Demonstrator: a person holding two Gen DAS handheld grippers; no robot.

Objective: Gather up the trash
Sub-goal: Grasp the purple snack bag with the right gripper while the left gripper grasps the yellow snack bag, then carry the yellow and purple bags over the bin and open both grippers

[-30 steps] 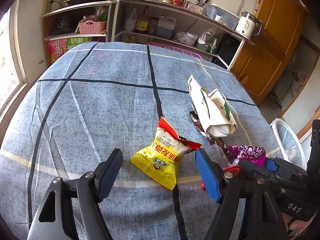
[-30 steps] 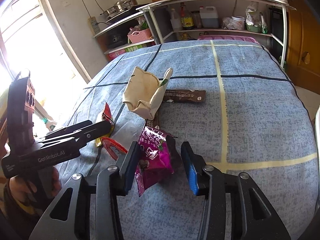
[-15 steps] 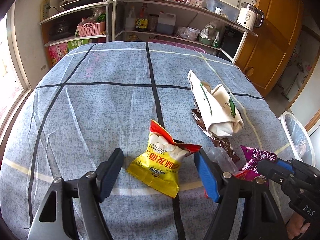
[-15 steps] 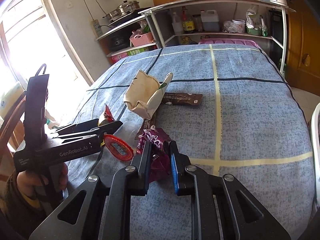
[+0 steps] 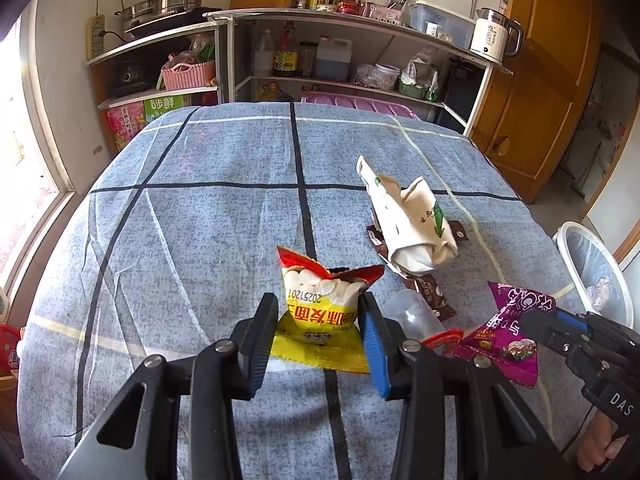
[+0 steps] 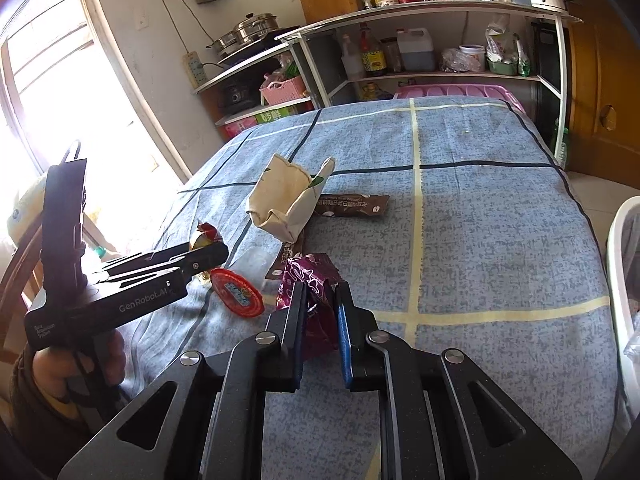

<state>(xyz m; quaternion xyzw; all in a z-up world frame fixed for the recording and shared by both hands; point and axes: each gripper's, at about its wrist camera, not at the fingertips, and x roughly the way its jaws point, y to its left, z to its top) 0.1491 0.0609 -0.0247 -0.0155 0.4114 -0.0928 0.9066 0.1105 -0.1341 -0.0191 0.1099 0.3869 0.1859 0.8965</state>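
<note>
- Yellow snack packet [image 5: 320, 320], torn open at its red top, sits between the fingers of the left gripper [image 5: 318, 322]; the black finger [image 5: 262, 336] is at its left edge, the blue finger [image 5: 374, 344] at its right, and the two are closing in on it. Whether the pads already press the film is hard to tell from this angle, though both look to be touching its sides.
- Its lower edge rests on the blue checked cloth of the desk [image 5: 200, 220].
- Purple wrapper [image 6: 316, 300] is pinched in the right gripper [image 6: 322, 312], whose fingers are drawn close together on it; in the left wrist view the wrapper [image 5: 508, 332] hangs from the tips, above the cloth.
- Near both grippers lie a clear plastic cup [image 5: 412, 314] on its side and a round red lid [image 6: 237, 293].
- Further back a crumpled cream paper bag [image 5: 408, 224] lies over brown wrappers [image 6: 352, 205].
- At the right edge of the desk stands a white bin [image 5: 592, 268] lined with clear plastic.
- A hand [image 6: 76, 368] grips the left gripper's handle.
</note>
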